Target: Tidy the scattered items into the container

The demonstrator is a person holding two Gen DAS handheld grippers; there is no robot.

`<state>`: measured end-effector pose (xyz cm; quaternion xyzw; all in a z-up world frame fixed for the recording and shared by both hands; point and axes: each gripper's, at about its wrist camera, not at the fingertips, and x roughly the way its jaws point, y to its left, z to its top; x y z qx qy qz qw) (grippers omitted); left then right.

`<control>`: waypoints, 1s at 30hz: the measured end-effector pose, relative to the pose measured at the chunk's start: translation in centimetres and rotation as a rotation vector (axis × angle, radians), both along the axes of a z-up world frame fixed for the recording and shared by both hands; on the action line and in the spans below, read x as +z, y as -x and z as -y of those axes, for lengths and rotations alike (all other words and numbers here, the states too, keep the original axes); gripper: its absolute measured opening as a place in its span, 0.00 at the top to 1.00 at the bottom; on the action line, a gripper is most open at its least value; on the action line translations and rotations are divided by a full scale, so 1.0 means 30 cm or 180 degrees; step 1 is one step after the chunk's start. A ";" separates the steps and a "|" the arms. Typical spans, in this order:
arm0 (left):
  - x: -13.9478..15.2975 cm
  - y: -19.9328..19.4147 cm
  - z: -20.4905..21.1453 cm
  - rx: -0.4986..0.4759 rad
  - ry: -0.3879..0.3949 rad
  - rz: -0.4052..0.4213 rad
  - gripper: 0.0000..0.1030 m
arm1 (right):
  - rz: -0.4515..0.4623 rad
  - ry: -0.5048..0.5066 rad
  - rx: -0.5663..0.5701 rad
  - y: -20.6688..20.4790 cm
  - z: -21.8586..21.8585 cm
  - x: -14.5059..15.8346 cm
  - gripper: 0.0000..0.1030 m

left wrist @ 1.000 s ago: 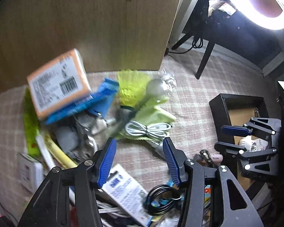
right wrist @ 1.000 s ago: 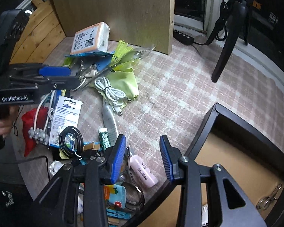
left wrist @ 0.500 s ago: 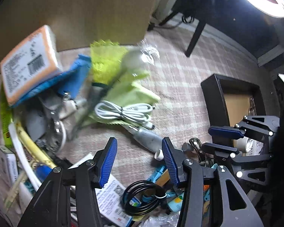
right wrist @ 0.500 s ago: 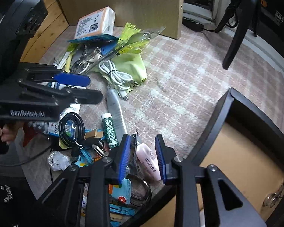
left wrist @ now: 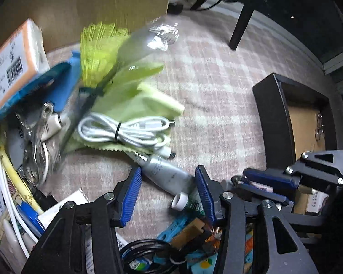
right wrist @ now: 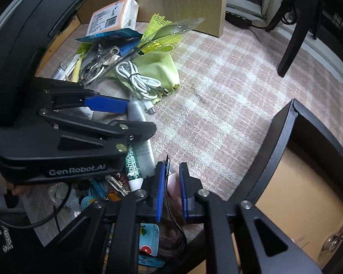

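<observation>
A grey tube [left wrist: 167,175] with a white cap lies on the checked cloth, between the blue pads of my left gripper [left wrist: 169,194]. Those jaws are closing, and the left pad still stands off the tube. My right gripper [right wrist: 172,189] points down at the pile's near edge, its jaws closing on a small pink tube [right wrist: 173,180] that fills the gap between the pads. The left wrist view shows that same right gripper [left wrist: 251,183] pinching the pink tube. The black box [right wrist: 279,141] with a brown floor stands just right of it.
A white cable [left wrist: 125,130] lies on a green cloth [left wrist: 146,105] beyond the tube. Near the wooden board [left wrist: 80,6] are an orange pack [left wrist: 9,68] and a blue packet. A green lip balm [right wrist: 132,166], clips and a black cable coil [left wrist: 146,248] crowd the front. A metal clip [right wrist: 336,239] lies in the box.
My left gripper has dropped and moved in over the grey tube, which now lies between its pads. The right jaws have narrowed from wide apart onto the pink tube.
</observation>
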<state>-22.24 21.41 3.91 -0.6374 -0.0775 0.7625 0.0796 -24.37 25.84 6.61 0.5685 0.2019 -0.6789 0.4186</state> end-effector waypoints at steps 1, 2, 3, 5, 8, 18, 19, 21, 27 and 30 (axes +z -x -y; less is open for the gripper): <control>0.001 0.002 0.003 0.0032 -0.0021 -0.0011 0.61 | 0.0001 0.0006 -0.0007 0.000 -0.001 0.000 0.88; 0.001 0.004 0.008 0.0076 -0.0052 -0.0021 0.62 | -0.0004 0.0008 -0.0012 0.000 -0.002 0.001 0.89; 0.002 0.006 0.013 0.0113 -0.0082 -0.0032 0.65 | -0.0010 0.0009 -0.0017 -0.001 -0.002 0.001 0.89; 0.004 0.010 0.017 0.0162 -0.0125 -0.0077 0.68 | -0.0029 0.0006 -0.0020 -0.002 -0.002 0.004 0.92; 0.008 0.006 0.007 0.0152 -0.0183 -0.0164 0.74 | -0.0071 -0.0003 -0.0053 -0.002 -0.007 0.014 0.96; 0.060 0.019 -0.014 0.0069 -0.0292 -0.0360 1.00 | -0.0103 0.0235 -0.0280 0.024 -0.071 0.083 0.96; 0.058 0.022 -0.012 0.0081 -0.0279 -0.0354 1.00 | -0.0102 0.0233 -0.0295 0.027 -0.073 0.085 0.96; 0.052 0.033 0.003 0.0188 -0.0348 -0.0310 1.00 | -0.0083 0.0236 -0.0310 0.032 -0.070 0.082 0.96; 0.045 0.055 0.008 0.0236 -0.0349 -0.0235 0.66 | -0.0074 0.0220 -0.0313 0.035 -0.067 0.075 0.96; 0.021 0.080 -0.037 0.0145 -0.0261 -0.0166 0.78 | -0.0076 0.0214 -0.0335 0.031 -0.069 0.074 0.96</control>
